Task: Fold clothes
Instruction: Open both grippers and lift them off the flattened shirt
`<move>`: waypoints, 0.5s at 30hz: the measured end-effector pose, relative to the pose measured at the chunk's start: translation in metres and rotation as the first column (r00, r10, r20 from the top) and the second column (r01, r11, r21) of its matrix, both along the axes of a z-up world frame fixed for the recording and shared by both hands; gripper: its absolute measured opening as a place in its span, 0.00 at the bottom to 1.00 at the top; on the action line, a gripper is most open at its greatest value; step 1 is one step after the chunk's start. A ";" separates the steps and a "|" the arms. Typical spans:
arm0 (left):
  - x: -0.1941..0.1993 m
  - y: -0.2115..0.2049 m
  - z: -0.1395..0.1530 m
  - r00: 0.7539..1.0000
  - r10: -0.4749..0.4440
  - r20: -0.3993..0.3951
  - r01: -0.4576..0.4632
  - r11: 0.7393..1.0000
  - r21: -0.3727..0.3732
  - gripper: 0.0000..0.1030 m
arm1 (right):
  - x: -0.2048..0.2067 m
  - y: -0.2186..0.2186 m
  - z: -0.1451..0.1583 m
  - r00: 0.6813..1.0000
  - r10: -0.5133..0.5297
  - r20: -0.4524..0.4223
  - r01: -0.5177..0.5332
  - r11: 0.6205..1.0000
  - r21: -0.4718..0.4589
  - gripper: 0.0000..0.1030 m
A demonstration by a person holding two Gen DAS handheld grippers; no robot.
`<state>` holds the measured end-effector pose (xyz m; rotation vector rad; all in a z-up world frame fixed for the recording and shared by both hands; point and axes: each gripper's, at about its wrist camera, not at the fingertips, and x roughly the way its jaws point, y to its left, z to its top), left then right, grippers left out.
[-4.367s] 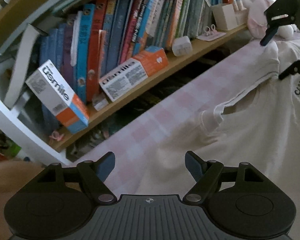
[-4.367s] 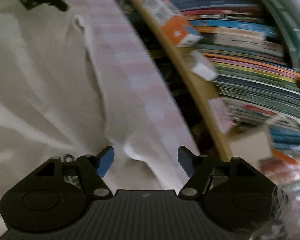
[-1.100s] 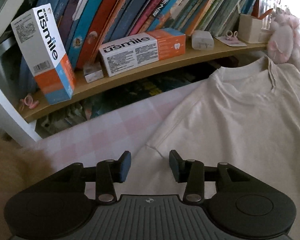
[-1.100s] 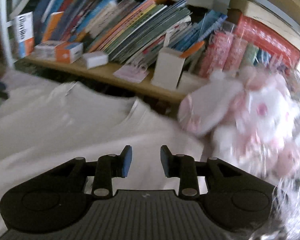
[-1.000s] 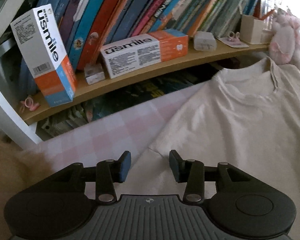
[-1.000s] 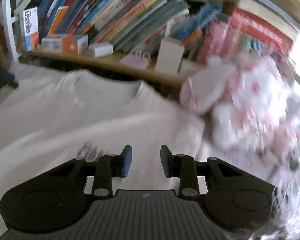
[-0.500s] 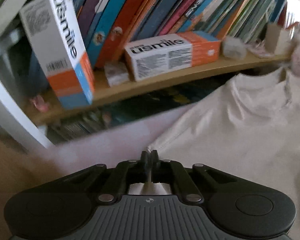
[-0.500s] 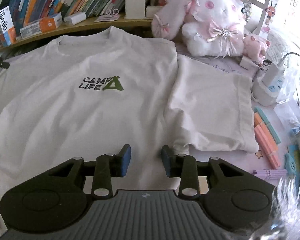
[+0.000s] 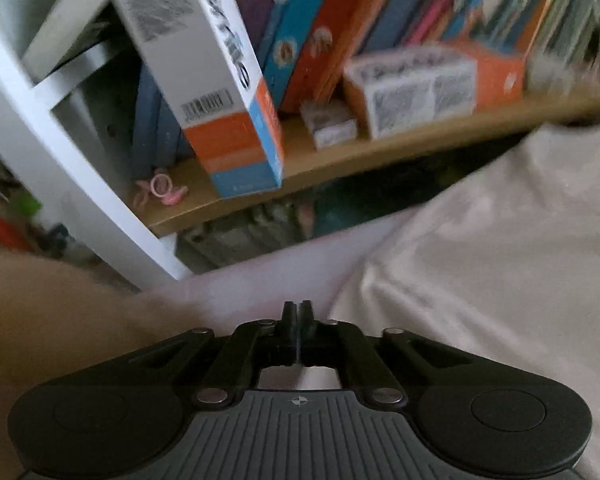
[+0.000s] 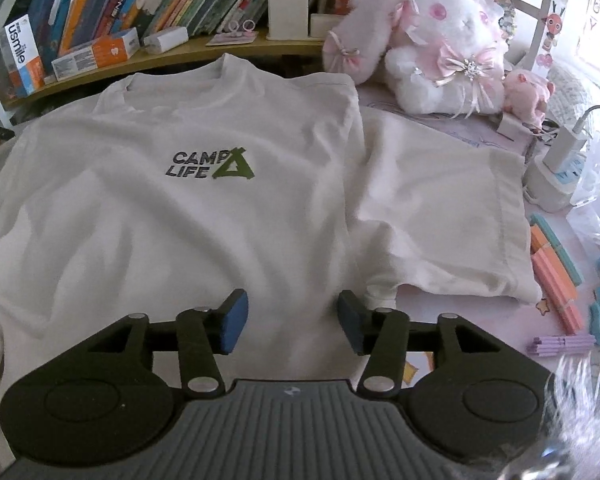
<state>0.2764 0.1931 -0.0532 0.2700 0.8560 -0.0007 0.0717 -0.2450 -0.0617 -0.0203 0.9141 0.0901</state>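
A cream T-shirt with a "CAMP LIFE" print lies face up and spread out, neck toward the bookshelf. Its right sleeve lies flat to the right. My right gripper is open and empty above the shirt's lower body. In the left wrist view the shirt fills the right side. My left gripper is shut at the shirt's left edge; a bit of cloth shows behind the fingers, so it seems pinched on the shirt's edge.
A wooden shelf with books and toothpaste boxes runs along the back. A pink plush rabbit sits at back right. A charger, coloured blocks and small items lie on the right. Pink checked cloth covers the surface.
My left gripper closed at the shirt's left edge and moved closer to the shelf. My right gripper pulled back from the neck area to above the lower body and opened wider.
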 end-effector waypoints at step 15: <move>-0.108 -0.028 0.017 1.000 0.027 -0.003 -0.026 0.907 -0.421 0.60 | -0.023 0.003 0.002 0.999 0.013 -0.030 -0.014 1.000 -0.019 0.51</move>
